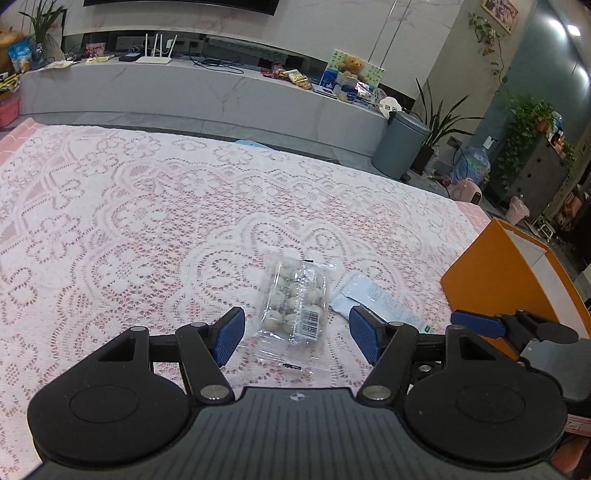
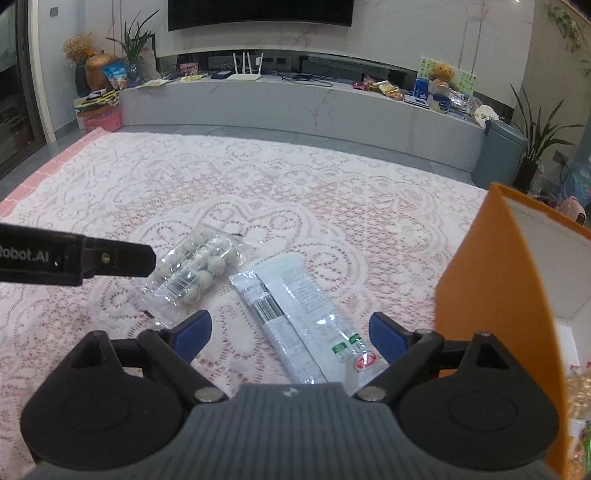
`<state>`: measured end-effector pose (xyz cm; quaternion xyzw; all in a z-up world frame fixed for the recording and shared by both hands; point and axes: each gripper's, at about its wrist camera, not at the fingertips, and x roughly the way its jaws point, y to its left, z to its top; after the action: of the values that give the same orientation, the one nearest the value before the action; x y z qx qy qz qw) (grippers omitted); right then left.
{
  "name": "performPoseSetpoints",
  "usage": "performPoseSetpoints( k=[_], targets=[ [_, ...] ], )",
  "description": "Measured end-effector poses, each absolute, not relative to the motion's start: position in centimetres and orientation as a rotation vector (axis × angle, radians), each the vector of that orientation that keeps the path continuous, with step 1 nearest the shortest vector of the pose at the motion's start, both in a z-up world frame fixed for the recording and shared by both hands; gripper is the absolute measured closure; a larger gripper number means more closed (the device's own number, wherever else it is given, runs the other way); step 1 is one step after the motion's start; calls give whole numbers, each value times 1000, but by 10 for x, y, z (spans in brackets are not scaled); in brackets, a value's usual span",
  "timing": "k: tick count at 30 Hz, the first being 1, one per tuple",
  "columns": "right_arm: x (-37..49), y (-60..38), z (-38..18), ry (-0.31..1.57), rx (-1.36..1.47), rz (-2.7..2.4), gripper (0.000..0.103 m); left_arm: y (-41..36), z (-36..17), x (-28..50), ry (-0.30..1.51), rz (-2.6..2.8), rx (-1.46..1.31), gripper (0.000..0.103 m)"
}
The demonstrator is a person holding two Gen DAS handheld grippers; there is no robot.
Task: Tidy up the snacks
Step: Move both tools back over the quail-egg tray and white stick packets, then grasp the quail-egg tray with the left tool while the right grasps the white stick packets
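The left gripper [image 1: 297,334] is being held wide over the clear packet [image 1: 293,306] — the right gripper [image 2: 290,336], wide too, over the white packet [image 2: 295,317], nothing gripped.

Living room vibes: long marble-look TV bench [image 2: 295,107] along a pale wall, dark TV [image 2: 260,13] above. Grey tile floor [image 2: 229,130], grey bin [image 2: 498,155], leafy potted plants [image 1: 439,125] to the right.

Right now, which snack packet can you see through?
The clear packet of round balls, beside the left tongs. The long white packet next to it hides its contents.
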<state>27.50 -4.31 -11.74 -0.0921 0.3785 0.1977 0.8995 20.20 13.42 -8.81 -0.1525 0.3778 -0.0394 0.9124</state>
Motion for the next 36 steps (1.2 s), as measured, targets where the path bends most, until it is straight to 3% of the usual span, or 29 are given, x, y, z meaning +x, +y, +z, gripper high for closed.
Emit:
performPoseSetpoints(
  k=[11,23,28,30,31,34,35,36],
  targets=[
    [284,-45,-145,835,-179,400,13,126,-98,209,724,-143,-245,23],
    [284,-36,-149,767,-236,328,15,96,-123,223,760,-73,-43,21],
    [286,-39,-151,759,-226,314,13,104,-129,226,781,-56,-87,20],
    [288,-41,-153,768,-210,305,9,104,-128,225,783,-57,-88,26],
    [289,-43,-154,774,-196,306,9,104,-127,225,786,-68,-94,37],
    [294,-50,-155,809,-142,312,11,105,-124,224,792,-68,-105,39],
    [295,-51,-156,819,-127,320,14,107,-123,223,799,-65,-115,39],
    [295,-52,-155,821,-118,330,23,109,-122,222,804,-61,-124,39]
  ],
)
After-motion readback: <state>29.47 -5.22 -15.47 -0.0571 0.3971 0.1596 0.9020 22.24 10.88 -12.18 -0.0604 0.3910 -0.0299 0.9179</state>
